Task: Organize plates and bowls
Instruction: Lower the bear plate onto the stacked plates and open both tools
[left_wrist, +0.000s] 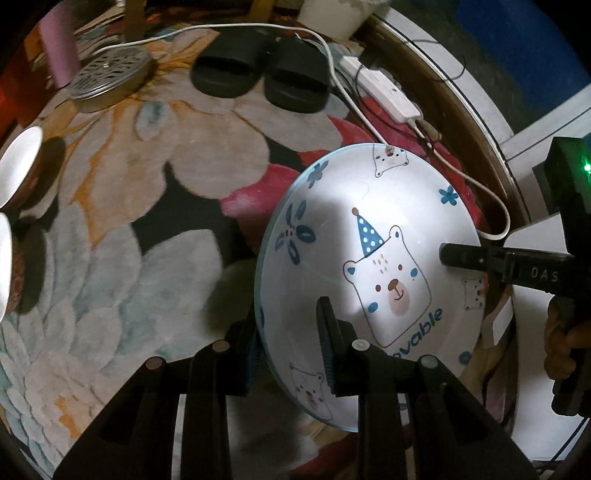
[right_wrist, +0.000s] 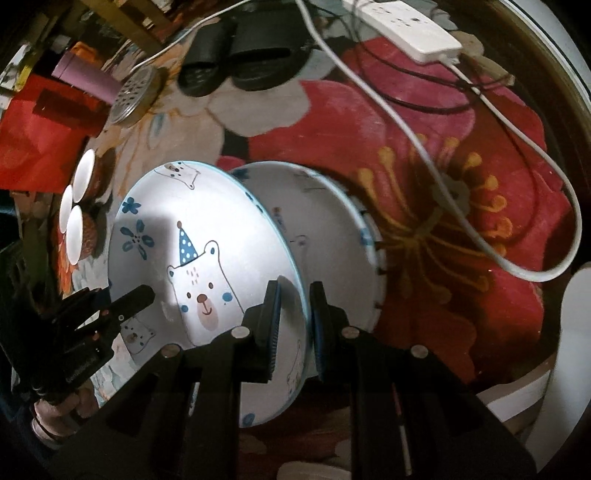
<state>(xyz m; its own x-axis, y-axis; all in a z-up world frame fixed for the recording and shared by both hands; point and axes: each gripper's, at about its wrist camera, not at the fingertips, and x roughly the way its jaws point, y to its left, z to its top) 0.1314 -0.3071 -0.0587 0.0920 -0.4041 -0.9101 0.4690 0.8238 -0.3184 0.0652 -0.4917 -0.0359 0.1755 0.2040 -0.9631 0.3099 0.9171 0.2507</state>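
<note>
A white plate (left_wrist: 369, 266) with a party-hat bear and blue flowers hangs tilted over the flowered rug (left_wrist: 147, 184). My left gripper (left_wrist: 290, 347) is shut on its near rim. My right gripper (left_wrist: 454, 256) clamps the opposite rim. In the right wrist view my right gripper (right_wrist: 295, 317) pinches the plate (right_wrist: 207, 251), and my left gripper (right_wrist: 142, 293) grips the far edge. A second white bowl (right_wrist: 332, 229) with a blue rim lies behind the plate; whether they touch I cannot tell. Small white bowls (left_wrist: 18, 166) (right_wrist: 75, 240) stand at the left.
Black slippers (left_wrist: 258, 74), a white power strip (left_wrist: 384, 88) with its cable (right_wrist: 424, 147), a perforated metal lid (left_wrist: 107, 74) and a pink cup (left_wrist: 59, 48) lie at the rug's far side. A red box (right_wrist: 37, 129) is at far left.
</note>
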